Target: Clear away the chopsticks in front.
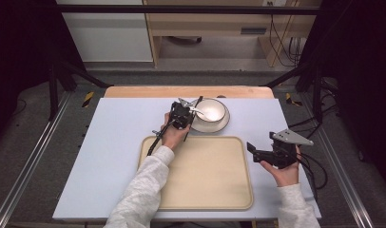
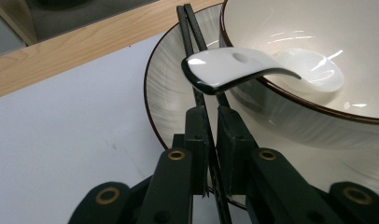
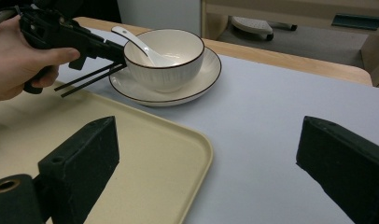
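A pair of black chopsticks (image 2: pixel 190 28) lies across the rim of a white plate (image 2: pixel 166 93), passing under the handle of a white spoon (image 2: pixel 229 67) that rests in the white bowl (image 2: pixel 309 121) on that plate. My left gripper (image 2: pixel 212 121) is shut on the chopsticks just left of the bowl (image 1: pixel 211 110). From the right gripper view, the chopsticks (image 3: pixel 85 79) stick out behind the left gripper (image 3: pixel 103 49). My right gripper (image 1: pixel 252 149) is open and holds nothing. It hovers by the right edge of the tan tray (image 1: pixel 200 173), its jaws wide apart (image 3: pixel 208 140).
The tray lies at the near centre of a pale blue mat (image 1: pixel 115 142), and nothing lies on it. Bowl and plate stand just beyond the tray's far edge. A wooden table edge (image 1: pixel 134 91) runs along the back, with black frame posts at both sides.
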Motion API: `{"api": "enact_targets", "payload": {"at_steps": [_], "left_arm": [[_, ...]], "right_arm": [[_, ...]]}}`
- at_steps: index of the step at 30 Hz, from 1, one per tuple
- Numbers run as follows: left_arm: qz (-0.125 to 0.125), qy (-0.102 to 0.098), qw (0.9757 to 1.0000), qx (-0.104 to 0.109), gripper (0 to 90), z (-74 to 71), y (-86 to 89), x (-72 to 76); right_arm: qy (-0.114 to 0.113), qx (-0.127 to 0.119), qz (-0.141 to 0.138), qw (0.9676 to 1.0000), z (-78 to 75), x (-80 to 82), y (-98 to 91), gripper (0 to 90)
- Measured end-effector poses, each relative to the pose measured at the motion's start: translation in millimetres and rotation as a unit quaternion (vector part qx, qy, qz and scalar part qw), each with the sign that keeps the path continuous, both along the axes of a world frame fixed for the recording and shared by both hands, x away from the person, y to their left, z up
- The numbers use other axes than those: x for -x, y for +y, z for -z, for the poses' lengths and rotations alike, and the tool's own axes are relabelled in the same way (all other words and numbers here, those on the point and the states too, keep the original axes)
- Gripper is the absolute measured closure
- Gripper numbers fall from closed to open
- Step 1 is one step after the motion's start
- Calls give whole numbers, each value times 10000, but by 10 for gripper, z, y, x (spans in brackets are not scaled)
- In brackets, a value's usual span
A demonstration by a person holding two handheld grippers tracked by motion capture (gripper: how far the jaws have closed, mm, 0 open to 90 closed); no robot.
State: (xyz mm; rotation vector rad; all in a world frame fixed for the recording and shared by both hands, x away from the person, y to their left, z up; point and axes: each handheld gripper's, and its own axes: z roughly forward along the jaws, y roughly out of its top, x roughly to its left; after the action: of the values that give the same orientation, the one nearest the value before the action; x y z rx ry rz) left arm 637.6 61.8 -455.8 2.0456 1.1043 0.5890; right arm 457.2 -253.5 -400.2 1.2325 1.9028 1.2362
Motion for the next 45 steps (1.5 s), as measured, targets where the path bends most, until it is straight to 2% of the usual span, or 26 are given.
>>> {"api": "enact_targets", "payload": {"at_steps": [10,11,15,26,32,45], "left_arm": [[-120,67,9999,55,853,5,13,-6],[-219,34,9997,71,853,6,9,-3],[-291,11,9995,74,854,-7,26,1],[-342,-76,9991,255,854,-121,160,121],[-431,-197,9983,350,854,-198,269,269],[-758,-376,9954,448,854,-323,574,718]], "right_arm": [[1,14,-3,10000,2,-2,2,63],[2,30,-9,10000,3,-2,1,63],[-1,33,-8,10000,3,-1,1,63],[-14,11,2,10000,-3,5,-5,63],[-24,36,4,10000,-3,7,-5,63],[-55,-28,31,10000,-25,28,-27,58]]}}
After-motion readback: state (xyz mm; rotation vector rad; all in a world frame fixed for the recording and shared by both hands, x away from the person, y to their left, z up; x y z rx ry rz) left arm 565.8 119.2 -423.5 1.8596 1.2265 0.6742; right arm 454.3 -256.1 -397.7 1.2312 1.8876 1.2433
